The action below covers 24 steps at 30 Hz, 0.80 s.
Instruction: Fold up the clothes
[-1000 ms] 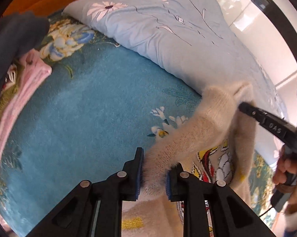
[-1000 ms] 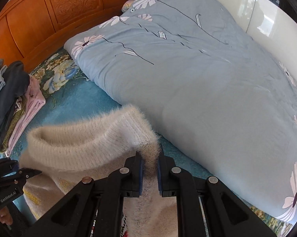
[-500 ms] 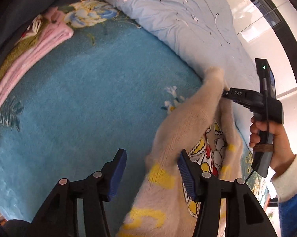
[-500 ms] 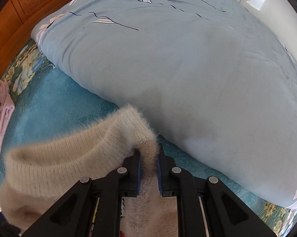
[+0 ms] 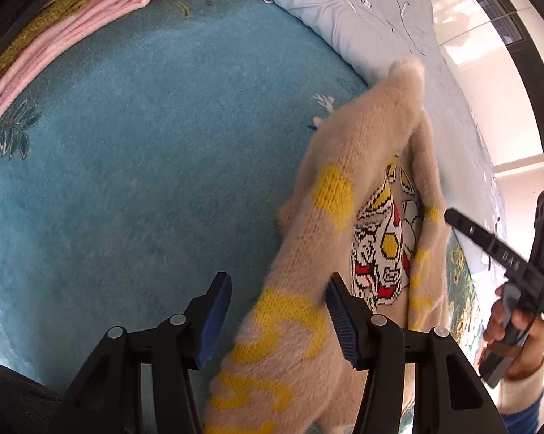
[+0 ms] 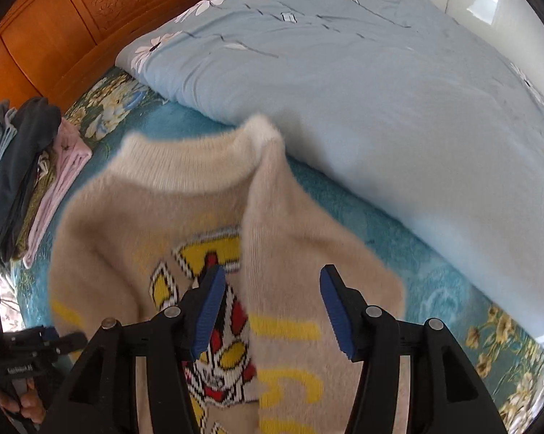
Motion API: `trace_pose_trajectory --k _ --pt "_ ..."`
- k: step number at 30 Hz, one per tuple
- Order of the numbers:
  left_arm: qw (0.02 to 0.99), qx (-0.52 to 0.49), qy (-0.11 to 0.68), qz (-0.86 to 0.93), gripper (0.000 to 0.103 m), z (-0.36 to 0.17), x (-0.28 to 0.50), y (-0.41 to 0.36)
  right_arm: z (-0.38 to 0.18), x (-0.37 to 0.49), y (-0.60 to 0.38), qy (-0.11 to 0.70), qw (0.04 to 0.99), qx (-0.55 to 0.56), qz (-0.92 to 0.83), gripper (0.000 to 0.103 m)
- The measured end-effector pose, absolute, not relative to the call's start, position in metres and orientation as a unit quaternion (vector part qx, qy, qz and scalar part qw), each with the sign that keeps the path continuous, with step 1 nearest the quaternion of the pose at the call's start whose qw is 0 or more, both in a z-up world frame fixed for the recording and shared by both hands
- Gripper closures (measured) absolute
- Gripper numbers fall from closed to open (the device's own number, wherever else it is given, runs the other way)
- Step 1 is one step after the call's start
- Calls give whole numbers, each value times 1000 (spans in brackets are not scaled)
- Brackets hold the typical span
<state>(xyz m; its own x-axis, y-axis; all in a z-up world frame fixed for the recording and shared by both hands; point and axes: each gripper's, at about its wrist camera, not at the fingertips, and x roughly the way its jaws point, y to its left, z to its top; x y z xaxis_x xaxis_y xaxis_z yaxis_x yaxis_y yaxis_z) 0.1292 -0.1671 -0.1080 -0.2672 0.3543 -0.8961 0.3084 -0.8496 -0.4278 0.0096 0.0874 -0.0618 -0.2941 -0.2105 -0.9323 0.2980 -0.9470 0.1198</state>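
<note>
Your sweater (image 6: 279, 217) lies on the blue bedspread (image 5: 134, 152) just beside the quilt (image 6: 398, 90), both sides folded inward. It looks soft, fuzzy and limp, so take the doubled hem or shoulder edges, not single fluff. Your left gripper (image 5: 277, 311) stands released over one fold; your right gripper (image 6: 268, 305) is opening, pressing nothing.

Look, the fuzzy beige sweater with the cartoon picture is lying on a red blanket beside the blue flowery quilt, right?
Not quite. The fuzzy beige sweater lies on a teal blanket, not a red one, as the left wrist view shows. It is indeed beside the blue flowery quilt.
</note>
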Motion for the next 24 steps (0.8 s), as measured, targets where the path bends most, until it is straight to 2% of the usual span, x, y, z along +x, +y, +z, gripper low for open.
trace_pose_trajectory --k 5,6,8,10,11,14,20,24 --pt "15 -628 -242 739 47 -109 138 -154 -96 80 98 42 127 580 -804 47" --pt "14 -628 -238 741 51 -107 139 -152 -102 89 99 47 122 582 -803 47" --pt "12 -627 -230 744 73 -104 141 -151 -112 104 99 60 112 588 -799 47" --pt "10 -624 -229 747 89 -101 142 -152 -115 114 100 75 105 585 -801 47" --pt "10 -620 -235 749 91 -100 142 -154 -114 118 100 83 104 582 -802 47" --pt "-5 -606 -234 760 94 -95 135 -168 -113 126 102 100 101 581 -801 47" --pt "-97 -597 -158 780 94 -81 95 -225 -110 134 111 98 118 585 -796 47" --pt "-104 -610 -206 758 90 -95 91 -249 -113 133 109 120 131 588 -789 46"
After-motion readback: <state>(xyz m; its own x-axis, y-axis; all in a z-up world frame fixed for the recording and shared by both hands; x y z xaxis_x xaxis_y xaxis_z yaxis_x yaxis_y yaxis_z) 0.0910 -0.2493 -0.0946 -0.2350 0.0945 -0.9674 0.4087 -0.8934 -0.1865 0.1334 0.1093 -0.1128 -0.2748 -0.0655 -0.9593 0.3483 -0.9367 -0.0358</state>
